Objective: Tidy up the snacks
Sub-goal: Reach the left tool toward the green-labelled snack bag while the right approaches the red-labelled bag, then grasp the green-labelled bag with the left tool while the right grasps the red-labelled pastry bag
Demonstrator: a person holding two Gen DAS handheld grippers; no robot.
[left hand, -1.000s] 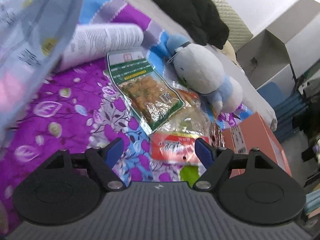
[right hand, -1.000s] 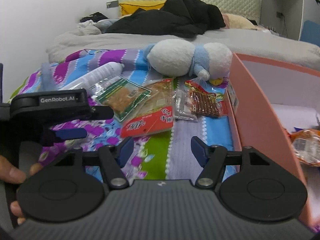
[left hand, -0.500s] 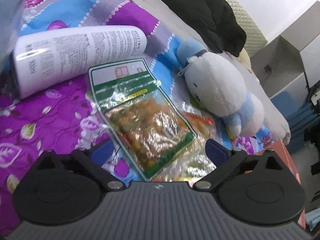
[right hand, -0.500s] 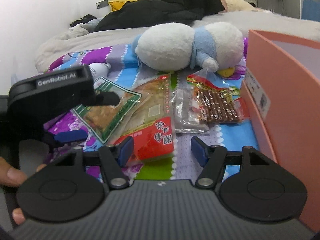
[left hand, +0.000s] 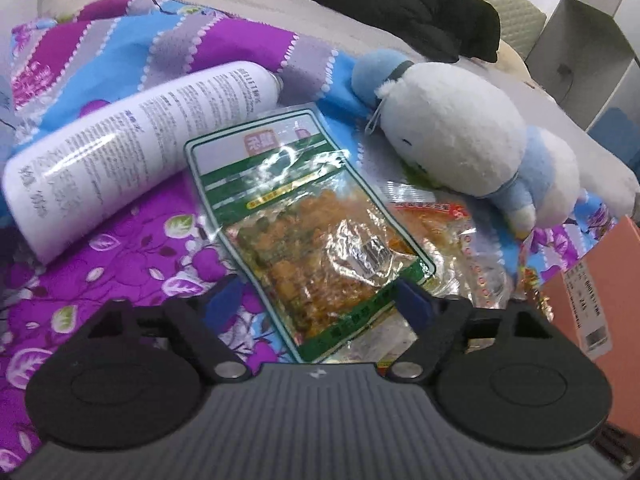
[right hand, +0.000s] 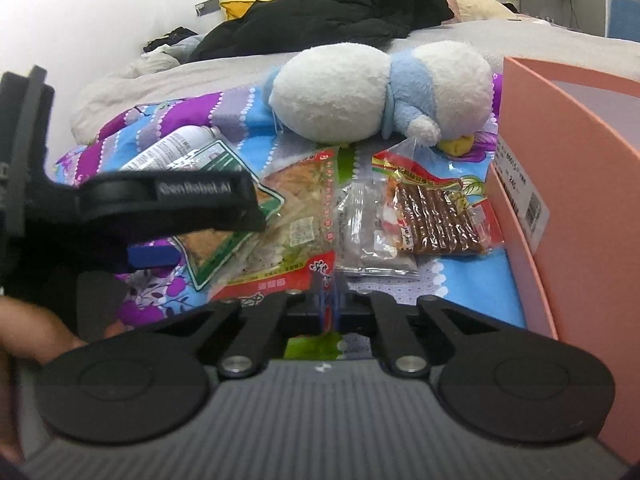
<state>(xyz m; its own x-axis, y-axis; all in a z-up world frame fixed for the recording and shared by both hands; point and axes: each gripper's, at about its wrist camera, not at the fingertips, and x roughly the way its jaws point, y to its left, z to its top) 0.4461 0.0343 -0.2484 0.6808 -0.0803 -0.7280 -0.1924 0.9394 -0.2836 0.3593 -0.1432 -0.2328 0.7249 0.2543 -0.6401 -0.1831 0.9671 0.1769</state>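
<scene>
Several snack packets lie on a purple flowered blanket. A green-bordered packet of orange bits lies between the blue pads of my left gripper. Its jaws are closing, and the pads do not visibly press the packet. In the right wrist view the left gripper reaches over that green packet. My right gripper is shut on the near corner of a red-edged packet. Beside it lie a clear grey packet and a packet of brown sticks.
A pink box stands open at the right. A white and blue plush toy lies behind the snacks. A white bottle lies left of the green packet. Black clothes lie further back. A person's hand holds the left gripper.
My left gripper came in over the green packet, its jaws widening and then narrowing. The pale bag at its upper left went out of view. My right gripper moved in and shut on the red packet's corner.
</scene>
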